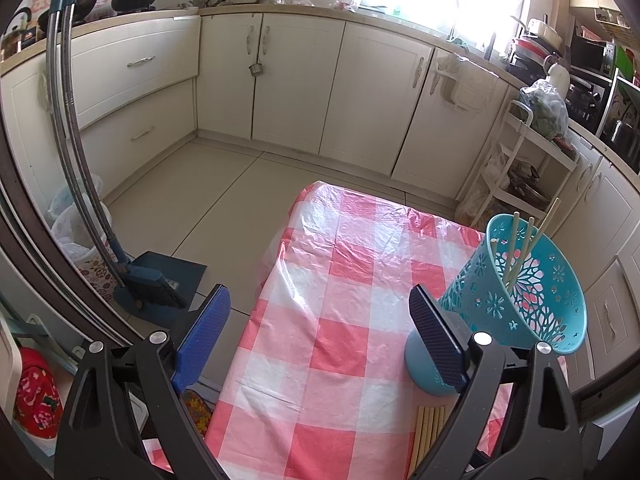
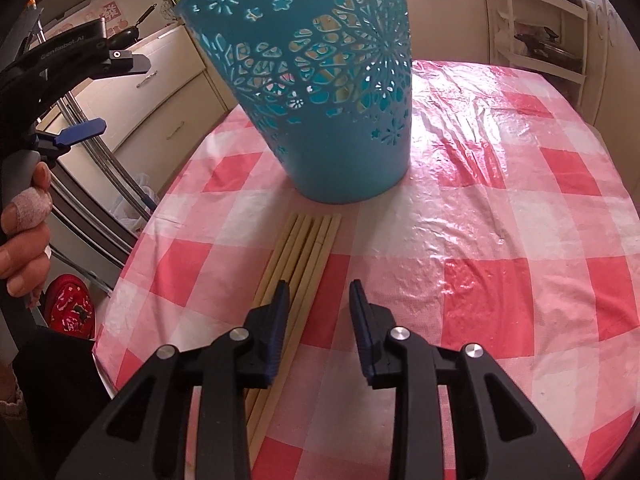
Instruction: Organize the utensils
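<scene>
Right gripper, jaws part-open and empty, hovers over loose chopsticks whose long axis runs straight ahead toward the teal holder; left gripper, wide open, stands farther off.

A teal plastic holder, its wall cut through with flower and petal openings, stands on its narrow base on the pink-and-white checked cloth, flaring wider toward the rim. Seen from my left side, the holder carries three pale chopsticks that stand on end and lean against its wall, their tips rising above the rim. More chopsticks, the same pale bamboo colour, lie flat on the cloth just in front of the holder's base, packed side by side in a neat parallel row, their far ends almost reaching the base.
</scene>
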Available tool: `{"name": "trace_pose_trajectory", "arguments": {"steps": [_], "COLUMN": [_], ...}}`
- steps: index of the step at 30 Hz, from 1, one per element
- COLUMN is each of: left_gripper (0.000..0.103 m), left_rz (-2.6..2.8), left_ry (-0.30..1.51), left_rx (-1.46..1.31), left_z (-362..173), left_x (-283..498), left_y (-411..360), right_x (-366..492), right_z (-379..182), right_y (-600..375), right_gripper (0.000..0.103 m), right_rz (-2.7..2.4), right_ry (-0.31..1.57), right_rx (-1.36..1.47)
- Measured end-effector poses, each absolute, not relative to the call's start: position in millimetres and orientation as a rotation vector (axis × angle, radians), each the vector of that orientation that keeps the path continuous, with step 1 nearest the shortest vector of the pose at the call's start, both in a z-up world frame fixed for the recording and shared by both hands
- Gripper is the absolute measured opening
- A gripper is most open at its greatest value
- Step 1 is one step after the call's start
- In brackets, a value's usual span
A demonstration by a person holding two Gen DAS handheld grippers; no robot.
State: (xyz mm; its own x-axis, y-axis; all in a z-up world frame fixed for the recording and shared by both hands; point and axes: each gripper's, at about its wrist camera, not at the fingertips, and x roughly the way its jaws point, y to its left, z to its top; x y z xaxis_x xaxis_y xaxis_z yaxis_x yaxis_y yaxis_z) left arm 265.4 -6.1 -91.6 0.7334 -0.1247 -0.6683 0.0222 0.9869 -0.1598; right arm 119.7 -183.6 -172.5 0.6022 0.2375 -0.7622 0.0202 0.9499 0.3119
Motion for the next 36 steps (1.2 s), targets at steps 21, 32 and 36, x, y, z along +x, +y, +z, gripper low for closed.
{"name": "trace_pose_trajectory", "arguments": {"steps": [21,32,36], "left_gripper": [0.087,0.087,0.087], "left_rz": [-0.096,-0.267,-0.265], "left_ry": [0.839,1.013,1.034], "left_rx": [-0.057,0.186,0.197], "left_z": [-117,-183,-191], "left_x": [261,198,195], "left_y": [-11,-77,-82], "right_x": [117,101,102], "right_z": [-172,-176,-176], "right_y": [-180,-220,-222], "right_gripper": [0.009,0.009,0.009], "right_rz": [0.098,0.097,0.111], "right_ry": [0.932,0.929,0.926], "right_rx": [0.036,0.173,0.19]}}
